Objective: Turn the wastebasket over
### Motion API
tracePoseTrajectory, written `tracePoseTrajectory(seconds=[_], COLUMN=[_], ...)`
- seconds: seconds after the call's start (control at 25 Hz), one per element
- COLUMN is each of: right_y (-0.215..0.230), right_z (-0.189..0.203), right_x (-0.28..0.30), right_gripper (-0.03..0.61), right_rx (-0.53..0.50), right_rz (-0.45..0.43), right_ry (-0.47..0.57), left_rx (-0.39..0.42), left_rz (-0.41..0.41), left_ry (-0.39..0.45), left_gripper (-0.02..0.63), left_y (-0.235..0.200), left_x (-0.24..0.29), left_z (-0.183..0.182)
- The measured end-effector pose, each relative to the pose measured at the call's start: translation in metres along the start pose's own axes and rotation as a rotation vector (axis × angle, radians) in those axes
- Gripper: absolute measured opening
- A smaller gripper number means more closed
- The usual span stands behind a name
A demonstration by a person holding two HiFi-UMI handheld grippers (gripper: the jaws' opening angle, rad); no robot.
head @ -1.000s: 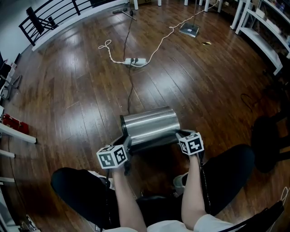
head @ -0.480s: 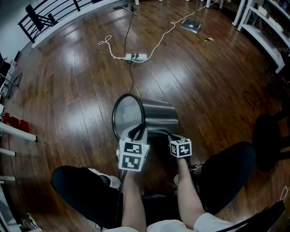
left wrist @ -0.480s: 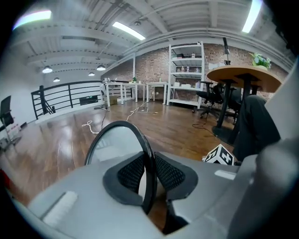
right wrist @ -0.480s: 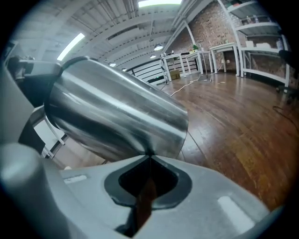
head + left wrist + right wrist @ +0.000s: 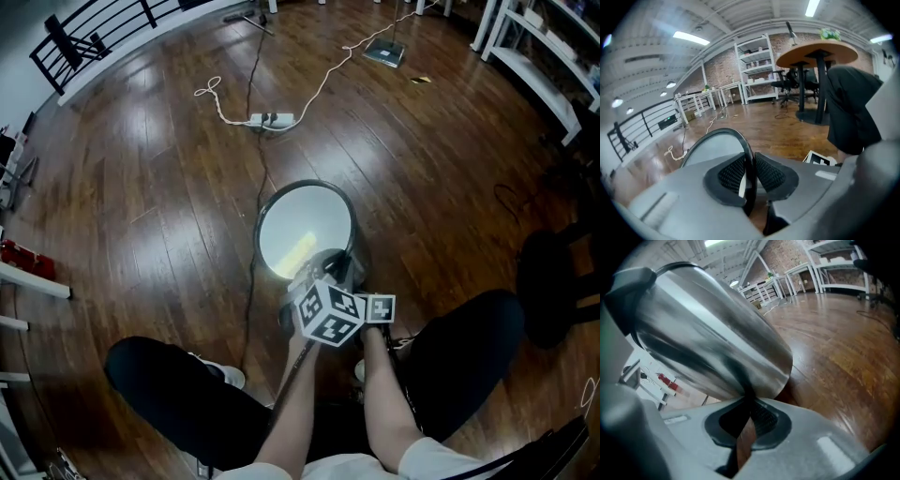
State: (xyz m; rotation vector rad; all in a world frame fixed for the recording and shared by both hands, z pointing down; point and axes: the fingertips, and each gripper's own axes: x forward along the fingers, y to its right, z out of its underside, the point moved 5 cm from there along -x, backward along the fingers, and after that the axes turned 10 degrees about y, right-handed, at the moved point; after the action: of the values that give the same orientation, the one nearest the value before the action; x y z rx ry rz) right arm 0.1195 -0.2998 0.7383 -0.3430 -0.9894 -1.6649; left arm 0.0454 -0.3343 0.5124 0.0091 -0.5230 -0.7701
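Clamping the black rim (image 5: 746, 154) of the wastebasket (image 5: 305, 234), the left tool (image 5: 749, 174) has one pad pressed on each side of it. Right tool (image 5: 749, 416): jaws closed on a thin lower edge of the steel body, which fills that tool's view. Head view: wastebasket over the wood floor (image 5: 141, 197), just ahead of the person's knees, mouth turned up toward the camera. Both tools are side by side at its near edge. Power strip (image 5: 270, 119) lies well beyond.
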Motion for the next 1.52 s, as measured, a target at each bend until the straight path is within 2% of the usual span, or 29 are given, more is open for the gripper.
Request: tracePoseTrajectory(seconds=[0.12, 0.2, 0.28, 0.32, 0.4, 0.52, 0.56, 0.6, 0.64, 0.72, 0.76, 0.88, 0.96, 1.12, 1.24, 1.36, 1.52], right_y=[0.007, 0.012, 0.018, 0.022, 0.032, 0.047, 0.045, 0.041, 0.034, 0.019, 0.011, -0.006, -0.016, -0.037, -0.061, -0.092, -0.131], right_z=[0.0, -0.002, -0.005, -0.007, -0.015, -0.034, -0.038, -0.04, -0.042, -0.048, -0.054, -0.071, -0.079, -0.092, -0.101, -0.096, -0.074], right_x=[-0.007, -0.012, -0.018, -0.022, -0.029, -0.041, -0.044, -0.047, -0.049, -0.054, -0.06, -0.1, -0.132, -0.192, -0.233, -0.273, -0.318], right_gripper=[-0.008, -0.008, -0.008, -0.008, -0.008, -0.008, -0.008, -0.008, -0.008, -0.008, -0.008, -0.006, -0.006, -0.006, -0.003, 0.072, 0.217], right_rx=[0.097, 0.158, 0.21, 0.229, 0.241, 0.197, 0.199, 0.205, 0.199, 0.118, 0.055, -0.098, -0.165, -0.251, -0.325, -0.434, -0.544], right_rz=[0.034, 0.058, 0.086, 0.101, 0.137, 0.185, 0.186, 0.183, 0.177, 0.152, 0.134, 0.099, 0.08, 0.022, -0.023, -0.052, -0.08], right_ry=[0.022, 0.044, 0.075, 0.097, 0.165, 0.293, 0.304, 0.304, 0.303, 0.323, 0.343, 0.435, 0.508, 0.655, 0.737, 0.797, 0.851], left_rx=[0.144, 0.24, 0.357, 0.384, 0.376, 0.373, 0.363, 0.316, 0.218, -0.024, -0.092, -0.118, -0.132, -0.126, -0.15, -0.165, -0.188], left_rz=[0.088, 0.137, 0.11, 0.094, 0.112, 0.142, 0.143, 0.147, 0.154, 0.136, 0.098, -0.047, -0.105, -0.149, -0.174, -0.182, -0.214], left_ry=[-0.062, -0.117, -0.144, -0.144, -0.14, -0.122, -0.098, -0.058, -0.003, 0.138, 0.205, 0.338, 0.412, 0.506, 0.558, 0.609, 0.685], left_gripper=[0.084, 0.085, 0.081, 0.08, 0.081, 0.084, 0.084, 0.088, 0.089, 0.1, 0.12, 0.142, 0.173, 0.218, 0.249, 0.284, 0.321], left_y=[0.035, 0.062, 0.08, 0.081, 0.079, 0.079, 0.078, 0.075, 0.067, 0.042, 0.028, 0.0, -0.008, -0.008, 0.002, 0.019, 0.043], left_x=[0.021, 0.03, 0.034, 0.035, 0.035, 0.037, 0.038, 0.037, 0.032, 0.009, -0.008, -0.069, -0.103, -0.143, -0.167, -0.195, -0.242], left_z=[0.002, 0.015, 0.027, 0.029, 0.029, 0.027, 0.027, 0.027, 0.027, 0.019, 0.012, -0.016, -0.032, -0.051, -0.055, -0.056, -0.058])
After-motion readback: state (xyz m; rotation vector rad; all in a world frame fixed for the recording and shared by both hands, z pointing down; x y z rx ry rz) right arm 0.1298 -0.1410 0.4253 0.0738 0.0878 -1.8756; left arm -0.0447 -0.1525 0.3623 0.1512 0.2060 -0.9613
